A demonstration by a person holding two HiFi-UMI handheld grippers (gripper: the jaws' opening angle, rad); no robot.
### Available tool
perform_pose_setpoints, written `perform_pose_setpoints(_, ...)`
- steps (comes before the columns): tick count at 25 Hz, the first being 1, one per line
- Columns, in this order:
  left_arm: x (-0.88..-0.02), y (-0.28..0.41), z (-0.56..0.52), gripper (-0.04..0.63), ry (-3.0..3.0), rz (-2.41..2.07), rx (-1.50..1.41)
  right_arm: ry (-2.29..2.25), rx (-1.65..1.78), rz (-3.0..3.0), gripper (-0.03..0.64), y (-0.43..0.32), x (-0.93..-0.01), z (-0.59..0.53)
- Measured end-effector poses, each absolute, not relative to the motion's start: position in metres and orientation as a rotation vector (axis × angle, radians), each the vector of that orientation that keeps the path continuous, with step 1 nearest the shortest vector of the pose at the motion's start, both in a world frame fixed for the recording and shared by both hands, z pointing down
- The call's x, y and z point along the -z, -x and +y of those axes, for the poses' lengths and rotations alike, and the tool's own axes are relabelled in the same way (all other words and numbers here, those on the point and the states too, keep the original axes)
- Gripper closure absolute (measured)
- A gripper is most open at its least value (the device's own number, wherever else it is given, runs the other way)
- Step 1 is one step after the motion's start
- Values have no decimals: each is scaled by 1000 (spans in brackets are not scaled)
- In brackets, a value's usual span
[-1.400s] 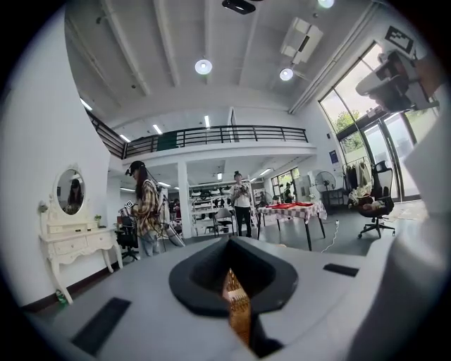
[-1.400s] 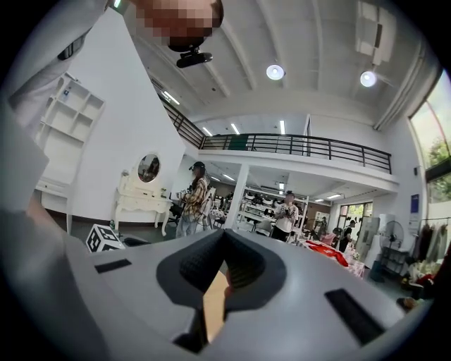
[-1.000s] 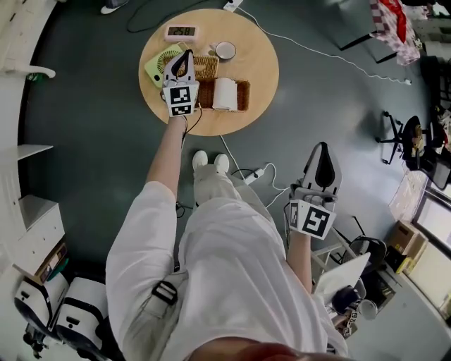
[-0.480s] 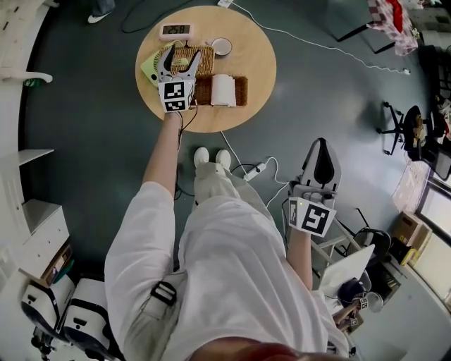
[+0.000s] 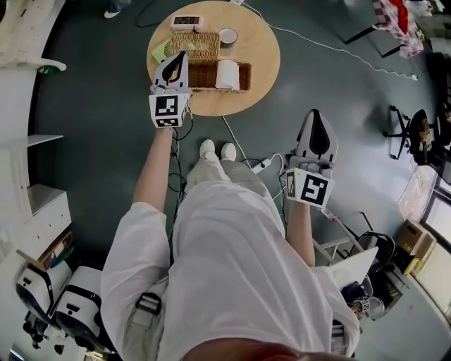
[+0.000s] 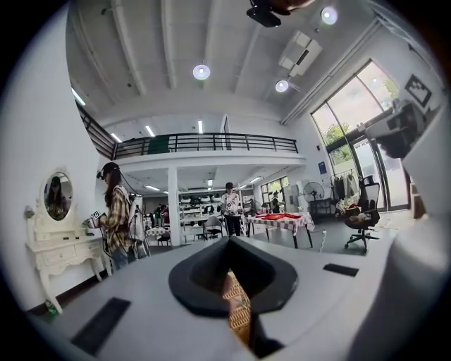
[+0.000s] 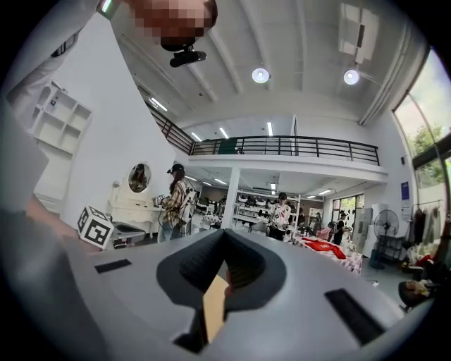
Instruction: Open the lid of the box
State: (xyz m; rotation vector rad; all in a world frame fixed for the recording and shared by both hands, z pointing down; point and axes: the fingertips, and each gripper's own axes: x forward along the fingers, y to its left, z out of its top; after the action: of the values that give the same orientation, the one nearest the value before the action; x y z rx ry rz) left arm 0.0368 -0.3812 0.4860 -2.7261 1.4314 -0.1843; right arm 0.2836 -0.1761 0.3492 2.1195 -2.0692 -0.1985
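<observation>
Head view — round wooden table (image 5: 261,63) on dark grey floor (image 5: 91,92)

the box (image 5: 201,76), a dark brown rectangular wicker basket, stands open and upright near the front edge of the round wooden worktop (image 5: 261,49). its lid (image 5: 195,45), a paler woven rectangle, lies flat on the worktop just behind the box.

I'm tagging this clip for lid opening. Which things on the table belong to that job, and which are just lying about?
Job:
box
lid, already off, lying beyond the box

Lying about:
clock
fan
cup
paper roll, inside the box
</observation>
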Motion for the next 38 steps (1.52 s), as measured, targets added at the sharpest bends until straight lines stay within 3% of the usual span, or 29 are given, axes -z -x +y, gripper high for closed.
perform_pose_setpoints(12,-356,17,-182,601,2568,1582,165,-2037,233,-2418,624,-226,-317,-175)
perform_pose_setpoints(32,-325,121,-28,600,2730,1397,40,-2075,238,-2341,624,-59,-289,21)
perform_pose_setpoints(38,-319,122,-2,600,2715,1426,9,-2055,167,-2362,624,-52,-293,48)
